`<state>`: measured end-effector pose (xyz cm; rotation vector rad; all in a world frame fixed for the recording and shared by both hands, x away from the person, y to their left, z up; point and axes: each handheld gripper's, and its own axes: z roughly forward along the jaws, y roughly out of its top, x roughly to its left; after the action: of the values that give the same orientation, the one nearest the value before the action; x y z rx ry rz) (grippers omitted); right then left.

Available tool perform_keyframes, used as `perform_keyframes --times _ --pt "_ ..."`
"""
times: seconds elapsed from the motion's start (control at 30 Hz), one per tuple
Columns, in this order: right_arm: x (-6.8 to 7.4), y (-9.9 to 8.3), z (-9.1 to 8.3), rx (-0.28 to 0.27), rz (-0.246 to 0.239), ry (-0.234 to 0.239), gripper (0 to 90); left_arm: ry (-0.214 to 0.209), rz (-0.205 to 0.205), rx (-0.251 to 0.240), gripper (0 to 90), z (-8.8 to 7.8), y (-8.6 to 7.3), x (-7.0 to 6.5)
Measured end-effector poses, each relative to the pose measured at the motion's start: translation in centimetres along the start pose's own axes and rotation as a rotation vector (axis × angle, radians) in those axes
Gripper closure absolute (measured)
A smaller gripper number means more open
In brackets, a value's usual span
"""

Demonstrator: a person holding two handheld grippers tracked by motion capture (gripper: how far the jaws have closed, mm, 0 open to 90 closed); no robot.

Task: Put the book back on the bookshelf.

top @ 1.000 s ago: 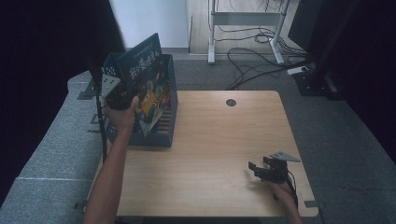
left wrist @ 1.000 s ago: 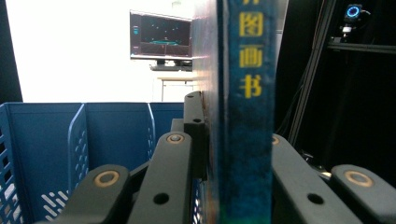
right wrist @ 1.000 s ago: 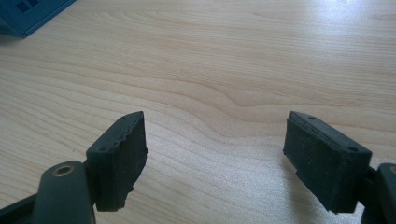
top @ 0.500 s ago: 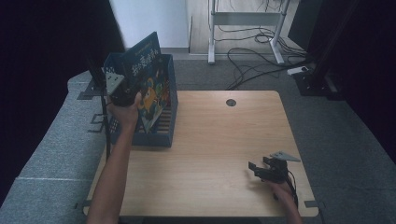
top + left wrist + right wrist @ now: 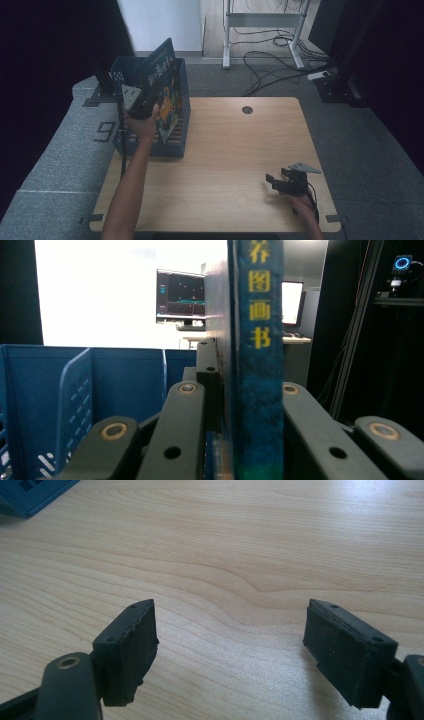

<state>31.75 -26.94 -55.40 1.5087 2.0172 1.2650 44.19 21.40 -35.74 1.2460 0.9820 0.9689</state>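
A: One book [image 5: 162,85] is in hand. The left gripper [image 5: 141,106] has its jaws clamped on it, spine upright between them, tilted over the blue file rack [image 5: 181,122].

B: So which step is this?

A: Slotting it in, I'd judge. In the left gripper view the book's [image 5: 256,365] spine rises straight up from between the jaws, with a rack divider [image 5: 75,405] to their left.

B: And the other hand?

A: The right gripper [image 5: 279,182] rests low on the bench [image 5: 230,150], jaws wide apart with nothing but bare wood between them.

B: Next move?

A: Probably lowering the book upright into a compartment, clear of the divider, then letting go.
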Motion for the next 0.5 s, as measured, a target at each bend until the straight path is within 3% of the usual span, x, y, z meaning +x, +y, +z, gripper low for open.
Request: perform_keyframes --times 0.27,0.5 --pt "-0.04 -0.05 -0.07 0.003 -0.001 0.004 21.0 0.006 0.024 -0.012 81.5 0.3 -0.94 -0.46" --pt "-0.02 -0.06 -0.07 0.006 -0.002 0.006 21.1 0.013 0.007 -0.025 81.4 0.32 -0.92 -0.32"
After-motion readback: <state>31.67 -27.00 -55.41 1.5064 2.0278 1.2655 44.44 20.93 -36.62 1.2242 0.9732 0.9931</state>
